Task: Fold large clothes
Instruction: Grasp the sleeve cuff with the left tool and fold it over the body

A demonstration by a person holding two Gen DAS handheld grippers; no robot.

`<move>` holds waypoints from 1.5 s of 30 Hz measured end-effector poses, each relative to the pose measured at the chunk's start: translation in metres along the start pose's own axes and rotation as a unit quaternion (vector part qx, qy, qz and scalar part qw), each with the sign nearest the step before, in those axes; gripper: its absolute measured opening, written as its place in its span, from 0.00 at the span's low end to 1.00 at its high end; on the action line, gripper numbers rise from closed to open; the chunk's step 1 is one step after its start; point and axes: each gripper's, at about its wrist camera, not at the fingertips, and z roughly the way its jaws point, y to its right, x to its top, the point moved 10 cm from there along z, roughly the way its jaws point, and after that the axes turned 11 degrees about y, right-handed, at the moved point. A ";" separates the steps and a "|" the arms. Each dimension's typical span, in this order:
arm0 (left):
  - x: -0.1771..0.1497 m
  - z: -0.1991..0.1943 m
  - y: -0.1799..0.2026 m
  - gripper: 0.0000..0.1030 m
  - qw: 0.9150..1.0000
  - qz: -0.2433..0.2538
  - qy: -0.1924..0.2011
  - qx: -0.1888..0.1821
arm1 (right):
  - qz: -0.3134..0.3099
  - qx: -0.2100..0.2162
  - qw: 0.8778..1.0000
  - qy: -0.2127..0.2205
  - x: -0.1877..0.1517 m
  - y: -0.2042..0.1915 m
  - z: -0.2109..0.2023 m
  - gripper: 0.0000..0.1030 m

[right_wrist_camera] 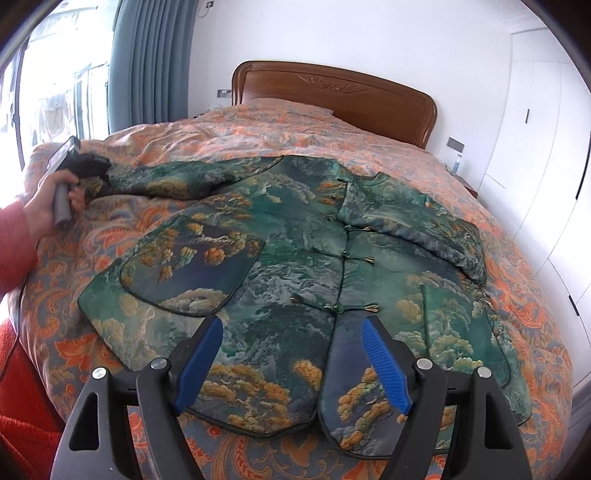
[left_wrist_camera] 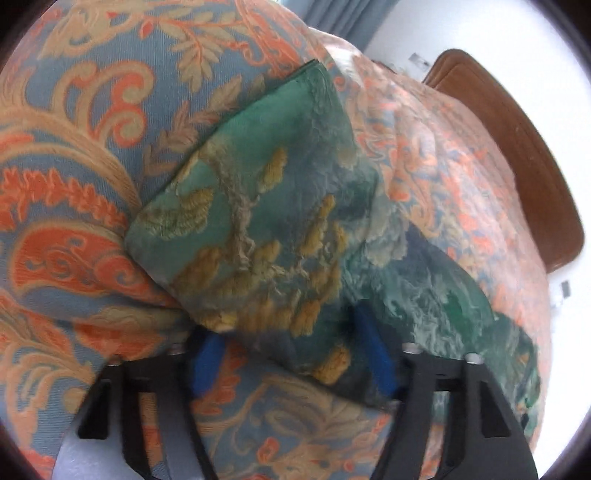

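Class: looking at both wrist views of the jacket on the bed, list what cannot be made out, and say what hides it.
- Left claw tips, left wrist view: the jacket sleeve covers them, grip unclear.
- Sleeve cuff, right wrist view: hidden behind the left claw.
- Jacket hem: partly behind the right claw.
- Bed foot: cut off by the frame edge.

A bedroom in daylight; a bed fills the middle, covered by a quilt (right_wrist_camera: 258,129) patterned in orange, tan and grey-blue scrolls; at the far end stands a carved brown wooden headboard (right_wrist_camera: 332,92) against a plain white wall (right_wrist_camera: 332,33); on the left, blue-grey curtains (right_wrist_camera: 147,66) hang beside a bright window (right_wrist_camera: 55,85); on the right, white wardrobe doors (right_wrist_camera: 535,147) with dark handles.
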 end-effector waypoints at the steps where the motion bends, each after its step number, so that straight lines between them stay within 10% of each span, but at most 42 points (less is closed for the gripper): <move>1: -0.001 0.000 -0.003 0.40 1.000 0.006 0.000 0.011 | -0.002 0.003 1.000 -0.001 0.000 -0.003 0.001 0.77; 9: 0.000 -0.026 -0.003 0.11 0.998 0.055 0.018 0.036 | -0.021 0.018 1.000 0.003 -0.002 -0.021 -0.003 0.77; 18: -0.001 -0.071 0.035 0.08 0.977 0.169 0.088 0.099 | -0.001 0.014 1.000 0.011 -0.001 -0.012 -0.011 0.77; 28: -0.022 -0.064 0.032 0.08 0.982 0.124 0.058 0.126 | 0.024 0.013 1.000 0.002 -0.009 0.002 -0.009 0.77; 40: -0.025 -0.106 0.039 0.06 0.982 0.089 0.118 0.115 | 0.050 0.014 0.999 -0.012 -0.017 0.011 -0.003 0.77; 43: -0.021 -0.135 0.061 0.06 0.971 0.124 0.174 0.105 | 0.042 0.015 0.999 -0.007 -0.016 0.008 -0.005 0.77; 45: -0.022 -0.162 0.094 0.06 0.946 0.191 0.241 0.101 | 0.040 0.014 0.999 -0.006 -0.016 0.008 -0.005 0.77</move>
